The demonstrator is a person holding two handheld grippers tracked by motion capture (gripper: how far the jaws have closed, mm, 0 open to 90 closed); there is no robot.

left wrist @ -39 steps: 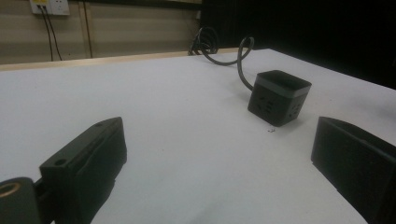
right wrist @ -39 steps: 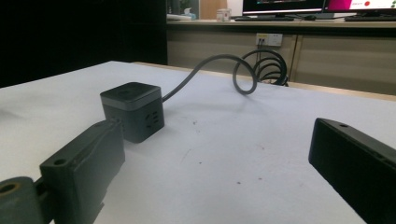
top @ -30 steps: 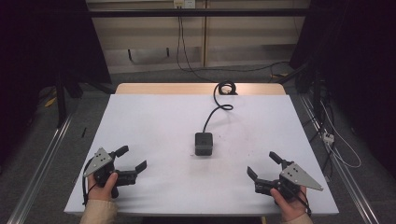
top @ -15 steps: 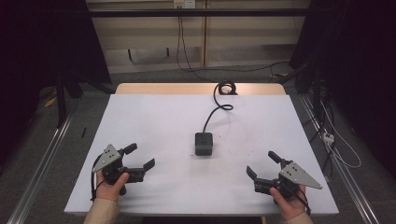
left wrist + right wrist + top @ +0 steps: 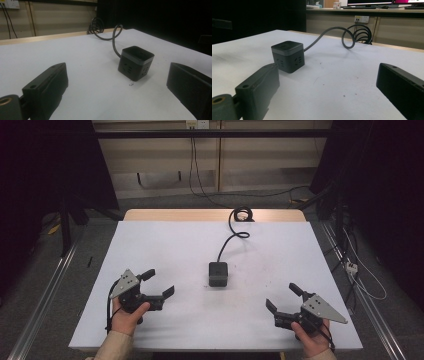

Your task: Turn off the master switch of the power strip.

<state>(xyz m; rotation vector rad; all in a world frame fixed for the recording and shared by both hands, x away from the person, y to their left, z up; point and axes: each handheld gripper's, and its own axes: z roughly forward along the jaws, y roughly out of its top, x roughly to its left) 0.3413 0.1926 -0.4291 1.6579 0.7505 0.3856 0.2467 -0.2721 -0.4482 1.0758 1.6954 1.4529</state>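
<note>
A small black cube-shaped plastic power socket (image 5: 218,273) sits near the middle of a matte white tabletop (image 5: 170,245), its thick round black cable (image 5: 231,237) snaking away in an S-curve to a tight coil at the table's far wooden edge (image 5: 165,214). In the left gripper view the cube (image 5: 135,62) shows a recessed flat top, a grey band below its rim and rows of small slotted outlets on its side faces, with the rubbery cord (image 5: 113,41) looping behind it. The right gripper view shows the same block (image 5: 288,56) with softly rounded corners, resting on a surface flecked with faint scuffs and dark specks, its cable (image 5: 342,35) arching upward before coiling. The left gripper (image 5: 158,284), blocky black plastic topped by a grey three-cornered plate, is held in a hand (image 5: 126,317) near the table's front left, its jaws spread wide apart and empty, angled toward the cube. The right gripper (image 5: 283,297), of the same build, is held at the front right, its jaws likewise parted and holding nothing. The socket lies between the two tools, apart from both, slightly nearer the left one. Beyond the table, pale wall panels (image 5: 160,155) and loose floor cables (image 5: 260,194) stand against a dark surround.
</note>
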